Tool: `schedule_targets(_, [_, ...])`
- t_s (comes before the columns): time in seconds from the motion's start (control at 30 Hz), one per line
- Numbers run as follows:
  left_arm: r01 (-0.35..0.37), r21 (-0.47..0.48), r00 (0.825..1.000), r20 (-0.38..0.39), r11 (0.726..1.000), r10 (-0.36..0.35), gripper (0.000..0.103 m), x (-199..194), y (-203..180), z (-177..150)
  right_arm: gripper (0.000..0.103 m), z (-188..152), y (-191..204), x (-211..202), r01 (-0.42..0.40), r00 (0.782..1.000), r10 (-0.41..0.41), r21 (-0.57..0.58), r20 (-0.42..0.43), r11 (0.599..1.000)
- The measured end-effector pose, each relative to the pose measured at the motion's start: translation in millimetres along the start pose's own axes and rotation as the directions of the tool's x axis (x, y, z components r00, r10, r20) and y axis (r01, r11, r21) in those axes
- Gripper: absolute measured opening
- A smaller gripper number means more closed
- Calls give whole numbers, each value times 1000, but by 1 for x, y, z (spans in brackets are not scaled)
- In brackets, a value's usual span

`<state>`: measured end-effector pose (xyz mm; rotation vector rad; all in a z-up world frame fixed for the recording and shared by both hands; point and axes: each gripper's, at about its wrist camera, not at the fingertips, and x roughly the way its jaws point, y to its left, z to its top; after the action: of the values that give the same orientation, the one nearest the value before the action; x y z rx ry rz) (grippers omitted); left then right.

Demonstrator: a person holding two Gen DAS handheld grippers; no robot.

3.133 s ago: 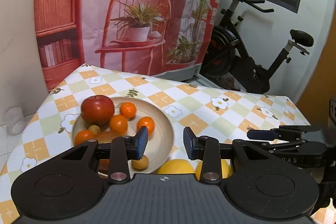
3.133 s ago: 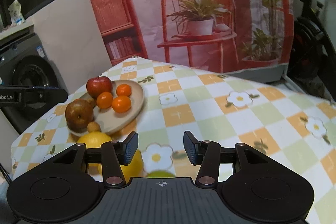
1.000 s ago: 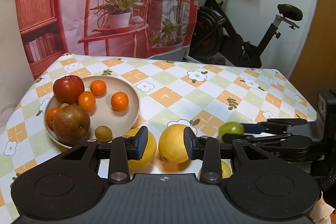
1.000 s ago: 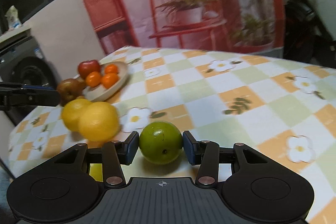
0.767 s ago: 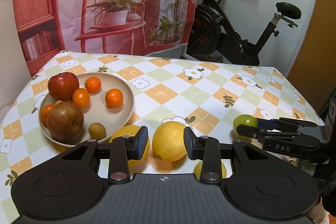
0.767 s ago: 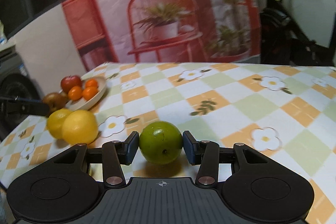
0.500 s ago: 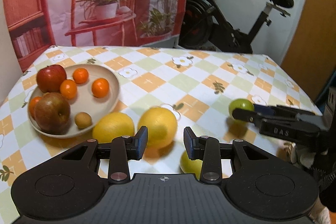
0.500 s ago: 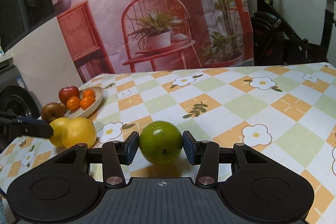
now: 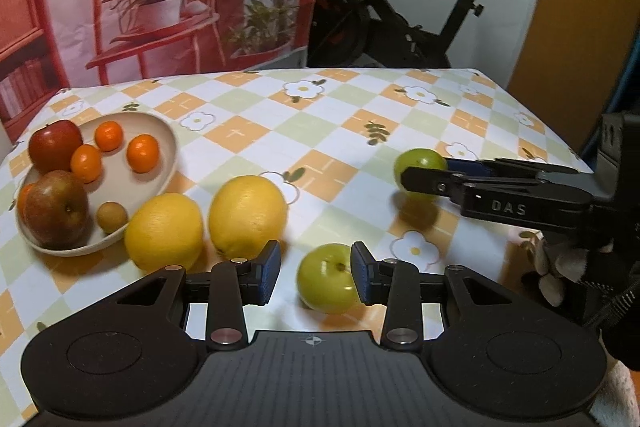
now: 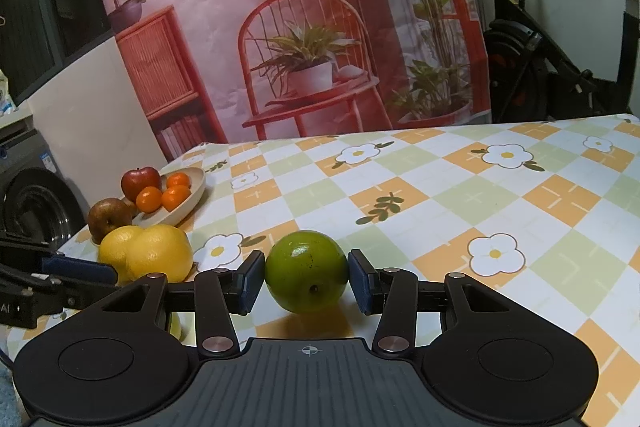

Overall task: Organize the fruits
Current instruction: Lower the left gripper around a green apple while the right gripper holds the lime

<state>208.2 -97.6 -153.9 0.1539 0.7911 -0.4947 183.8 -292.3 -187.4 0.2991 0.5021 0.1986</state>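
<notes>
right gripper: my pads press both sides of a green lime; jaws narrowed to its width, lime held just above the checkered tablecloth, shadow under it.
left gripper: my jaws part open, nothing clamped; a green apple sits on the cloth by my right pad, partly behind it; contact cannot be told. Left pad clear of it.
held lime, left view: right of centre, clamped at the right gripper's tip.
lemons: two big yellow ones side by side, touching, near the bowl, left of the apple.
bowl: beige, far left; holds a red apple, a brownish apple, small oranges, one small tan fruit.
background: printed red backdrop, exercise bike far right.
</notes>
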Motion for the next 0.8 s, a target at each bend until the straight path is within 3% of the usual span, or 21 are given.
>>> schedule_targets(0.3, [25, 15, 999, -32, 1000, -25, 43, 10, -6, -5, 42, 0, 2, -1, 6, 1000, -6, 2, 8, 1000])
schedule_targets(0.37, [20, 20, 999, -34, 1000, -19, 49, 12, -7, -5, 42, -1, 2, -2, 6, 1000, -6, 2, 12, 1000])
schedule_targets(0.8, [-9, 28, 999, -43, 1000, 10, 51, 22, -9, -8, 42, -1, 3, -1, -1, 1000, 1, 3, 9, 1000])
